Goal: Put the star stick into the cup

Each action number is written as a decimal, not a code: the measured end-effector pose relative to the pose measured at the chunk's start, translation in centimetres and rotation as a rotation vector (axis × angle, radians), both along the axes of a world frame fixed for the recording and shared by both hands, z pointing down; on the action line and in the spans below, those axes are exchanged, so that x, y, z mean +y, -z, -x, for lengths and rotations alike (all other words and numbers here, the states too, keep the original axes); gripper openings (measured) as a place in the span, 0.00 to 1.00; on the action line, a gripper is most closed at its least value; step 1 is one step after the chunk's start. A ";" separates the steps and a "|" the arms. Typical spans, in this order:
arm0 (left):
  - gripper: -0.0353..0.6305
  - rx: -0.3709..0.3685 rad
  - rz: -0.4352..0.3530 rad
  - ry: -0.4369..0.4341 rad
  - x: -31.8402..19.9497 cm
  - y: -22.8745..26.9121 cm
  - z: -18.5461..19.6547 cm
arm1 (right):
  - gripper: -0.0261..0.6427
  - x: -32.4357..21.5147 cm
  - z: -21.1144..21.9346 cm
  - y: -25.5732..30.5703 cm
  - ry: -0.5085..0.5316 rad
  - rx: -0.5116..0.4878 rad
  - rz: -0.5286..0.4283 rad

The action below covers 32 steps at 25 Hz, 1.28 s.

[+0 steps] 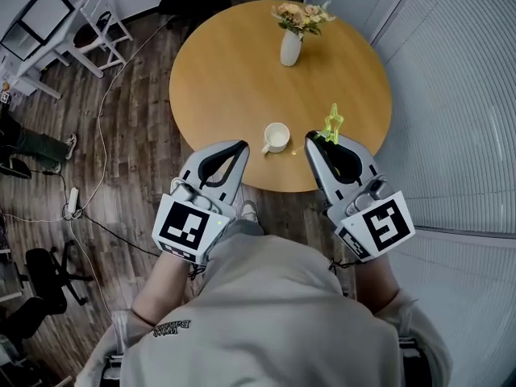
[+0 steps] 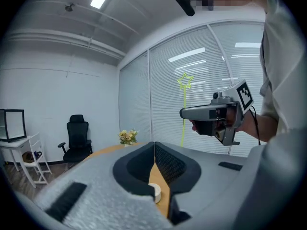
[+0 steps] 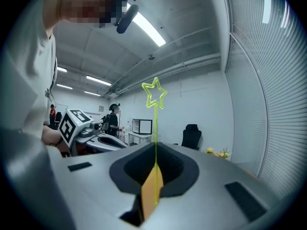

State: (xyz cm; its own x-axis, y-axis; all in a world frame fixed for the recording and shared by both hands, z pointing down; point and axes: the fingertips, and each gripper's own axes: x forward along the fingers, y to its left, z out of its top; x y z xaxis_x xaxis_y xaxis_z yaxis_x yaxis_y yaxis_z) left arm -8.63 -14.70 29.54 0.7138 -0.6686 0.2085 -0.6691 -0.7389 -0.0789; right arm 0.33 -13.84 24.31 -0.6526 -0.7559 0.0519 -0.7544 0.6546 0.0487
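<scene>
My right tongs [image 1: 310, 139] pinch the star stick [image 1: 331, 124] upright. The left tongs [image 1: 243, 146] are closed and empty. The cup [image 1: 276, 137] stands on the worktop [image 1: 234, 71] between both tips. I should swing the stick left, centre its lower end over the rim, then lower it before letting go.

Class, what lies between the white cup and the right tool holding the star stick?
Only bare table, in the head view, separates the cup from the right tool gripping the star stick.
</scene>
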 end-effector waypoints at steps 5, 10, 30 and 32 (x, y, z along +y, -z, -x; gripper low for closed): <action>0.09 0.011 0.012 -0.043 -2.7 -0.2 0.7 | 0.08 -2.9 0.9 -0.3 -0.048 -0.005 0.004; 0.09 0.021 0.025 -0.060 -4.6 -0.2 1.3 | 0.08 -4.8 1.4 -0.6 -0.076 -0.005 0.022; 0.09 0.008 0.073 0.001 -7.3 -1.6 -2.3 | 0.08 -8.8 -1.7 -1.5 0.015 -0.042 0.080; 0.09 0.003 0.070 0.002 -7.5 -1.7 -2.7 | 0.08 -8.9 -2.0 -1.7 0.021 -0.045 0.087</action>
